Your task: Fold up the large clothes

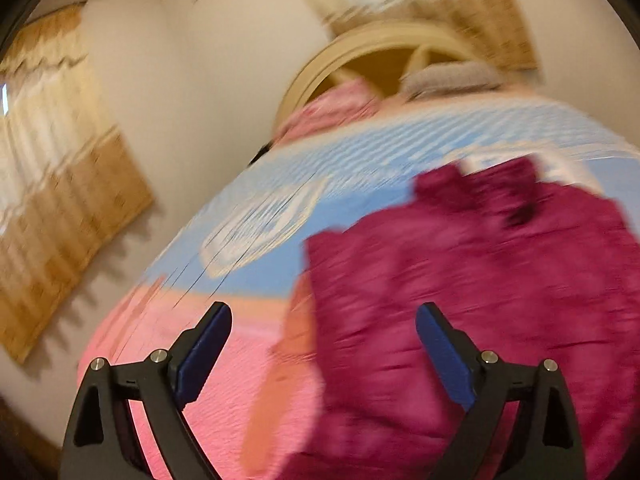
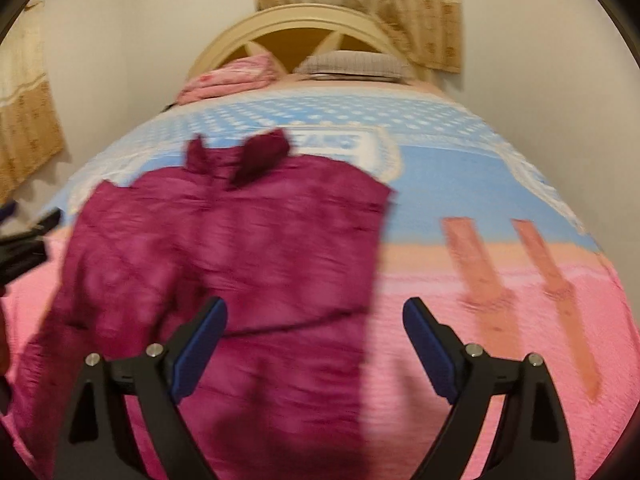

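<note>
1. Your left claw [image 1: 323, 320] stands wide open with nothing between its blue pads; the magenta shirt [image 1: 460, 280] lies under and ahead of it, mostly toward its right finger.

2. Your right claw [image 2: 315, 314] is likewise spread wide and grips nothing. In the right wrist view the shirt sits ahead and to the left, so that its left finger hangs over cloth and its right finger over bare bedspread [image 2: 500, 184].

3. The shirt lies on the bed, collar [image 2: 240, 152] toward the headboard [image 2: 304, 20] and hem toward you. Its long axis therefore runs away from you, roughly along the line both claws point.

4. The relation that matters: the garment lies between your two hands. Its left edge [image 1: 312, 264] is nearest the left claw, and its right edge [image 2: 380, 240] nearest the right one. Neither claw touches cloth, as far as the blurred frames allow.

5. The shirt looks partly gathered, with a seam or fold line [image 2: 292, 322] crossing near the hem; how many layers lie there I cannot tell.

6. My judgement: folding is under way, not finished. The next grasp probably belongs at the near hem corners, each claw taking its own side.

7. The fabric looks thin and crinkled, so expect it to bunch if you pinch only the top layer.
</note>
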Available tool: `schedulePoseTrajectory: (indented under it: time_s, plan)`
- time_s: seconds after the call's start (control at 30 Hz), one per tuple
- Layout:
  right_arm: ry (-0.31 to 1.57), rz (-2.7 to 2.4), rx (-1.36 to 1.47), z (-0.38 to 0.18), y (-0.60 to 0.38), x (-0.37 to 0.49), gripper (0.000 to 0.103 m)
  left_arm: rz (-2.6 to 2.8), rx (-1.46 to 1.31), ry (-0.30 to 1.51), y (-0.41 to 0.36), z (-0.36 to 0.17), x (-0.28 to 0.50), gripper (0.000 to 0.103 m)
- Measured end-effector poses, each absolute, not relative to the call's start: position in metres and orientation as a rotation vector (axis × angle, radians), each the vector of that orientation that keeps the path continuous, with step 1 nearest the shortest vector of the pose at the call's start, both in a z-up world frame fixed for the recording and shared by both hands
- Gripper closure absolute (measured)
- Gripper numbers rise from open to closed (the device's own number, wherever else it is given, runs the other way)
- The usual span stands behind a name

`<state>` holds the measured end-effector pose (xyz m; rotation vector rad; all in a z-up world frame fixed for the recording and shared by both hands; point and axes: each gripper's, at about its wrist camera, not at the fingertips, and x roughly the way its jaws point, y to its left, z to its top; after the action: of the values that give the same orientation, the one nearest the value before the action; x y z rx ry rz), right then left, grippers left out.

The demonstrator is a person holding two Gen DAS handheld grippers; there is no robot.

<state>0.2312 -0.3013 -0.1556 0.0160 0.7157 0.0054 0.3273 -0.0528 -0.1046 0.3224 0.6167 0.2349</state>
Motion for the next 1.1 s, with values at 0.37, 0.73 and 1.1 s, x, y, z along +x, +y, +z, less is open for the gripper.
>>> schedulePoseTrajectory:
  time_s: [0.37,0.73,1.1]
  plan:
    - [0.802,0.099,-0.076,-0.186,-0.204,0.263,0.027,0.329,0.306,0.71,-0.008,-0.153,0.351,0.009]
    - [0.807,0.018,-0.245,-0.187,-0.192,0.258,0.085,0.328,0.319,0.699,-0.006,-0.149,0.353,0.009]
    - [0.823,-0.049,-0.184,-0.181,-0.233,0.257,0.085,0.344,0.313,0.726,-0.004,-0.145,0.355,0.009]
